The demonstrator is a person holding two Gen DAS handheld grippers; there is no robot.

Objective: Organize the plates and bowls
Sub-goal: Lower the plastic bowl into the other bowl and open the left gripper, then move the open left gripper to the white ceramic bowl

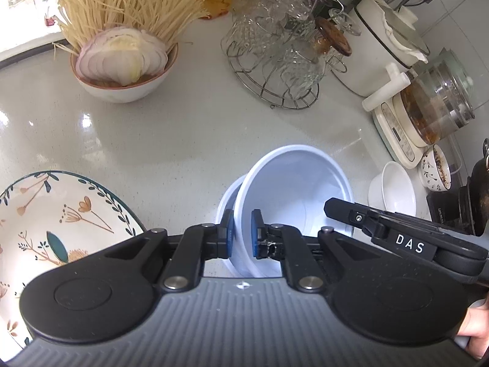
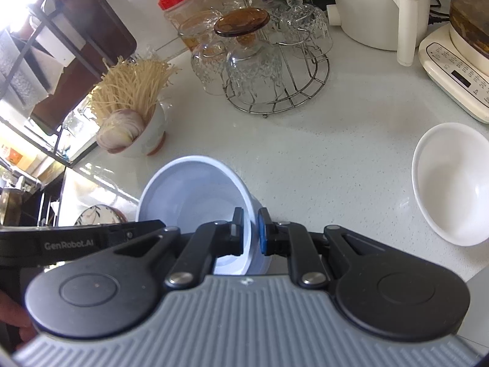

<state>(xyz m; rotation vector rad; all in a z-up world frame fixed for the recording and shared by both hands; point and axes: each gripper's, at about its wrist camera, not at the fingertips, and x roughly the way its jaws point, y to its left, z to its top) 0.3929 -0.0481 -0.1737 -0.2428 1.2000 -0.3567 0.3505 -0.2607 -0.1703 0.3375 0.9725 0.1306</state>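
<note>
A pale blue bowl (image 1: pixel 293 189) tilts over a second pale blue bowl (image 1: pixel 223 203) that stands on the white counter (image 1: pixel 183 140). My left gripper (image 1: pixel 242 234) is shut on the upper bowl's near-left rim, one blue pad inside and one outside. In the right wrist view the same bowl (image 2: pixel 189 195) has its right rim clamped by my right gripper (image 2: pixel 250 234), also shut on it. The lower bowl (image 2: pixel 262 260) shows just under that rim. A floral plate (image 1: pixel 45 229) lies to the left, and a plain white bowl (image 2: pixel 449 183) lies to the right.
A bowl of sliced onion and enoki mushrooms (image 1: pixel 122 73) stands at the back left. A wire rack of upturned glasses (image 1: pixel 275 61) stands behind the bowls. A white pot (image 1: pixel 379 42), a glass kettle on its base (image 1: pixel 434 110) and a small patterned bowl (image 1: pixel 434 168) line the right side.
</note>
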